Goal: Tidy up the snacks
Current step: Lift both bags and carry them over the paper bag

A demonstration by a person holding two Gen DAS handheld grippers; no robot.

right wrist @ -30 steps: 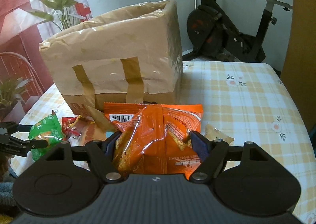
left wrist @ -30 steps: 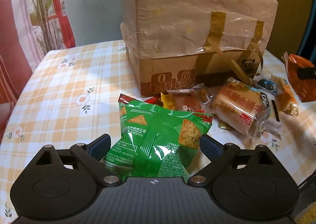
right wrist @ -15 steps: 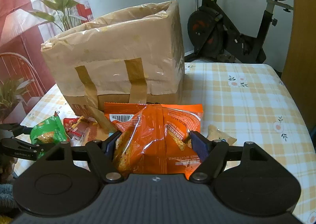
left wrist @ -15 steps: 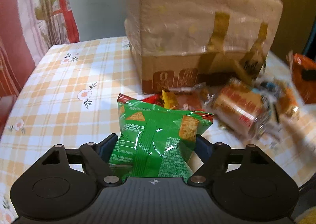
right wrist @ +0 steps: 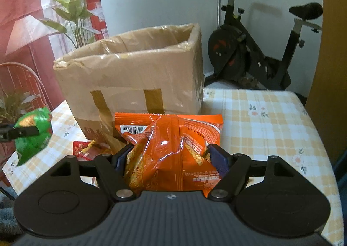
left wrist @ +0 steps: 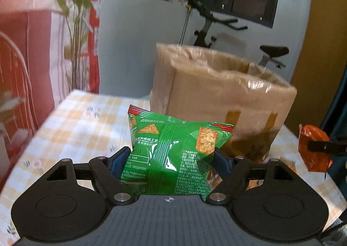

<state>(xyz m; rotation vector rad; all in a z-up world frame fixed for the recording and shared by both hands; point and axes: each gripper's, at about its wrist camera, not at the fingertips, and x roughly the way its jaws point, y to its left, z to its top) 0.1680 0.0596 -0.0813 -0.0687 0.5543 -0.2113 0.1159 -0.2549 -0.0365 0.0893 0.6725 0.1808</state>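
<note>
Left gripper [left wrist: 172,156] clamped on green snack bag [left wrist: 175,154], held above the checked tablecloth [left wrist: 82,128] near the open cardboard box [left wrist: 219,96]. Right gripper [right wrist: 169,154] clamped on orange snack bag [right wrist: 171,146], in front of the box.

Indoor light is dim and warm, with dark windows behind. The left wrist view is motion-blurred, smearing the cardboard box [left wrist: 221,94]; the right wrist view is sharp. Fisheye bending curves both pictures' edges, and glare glints on the box's tape.
</note>
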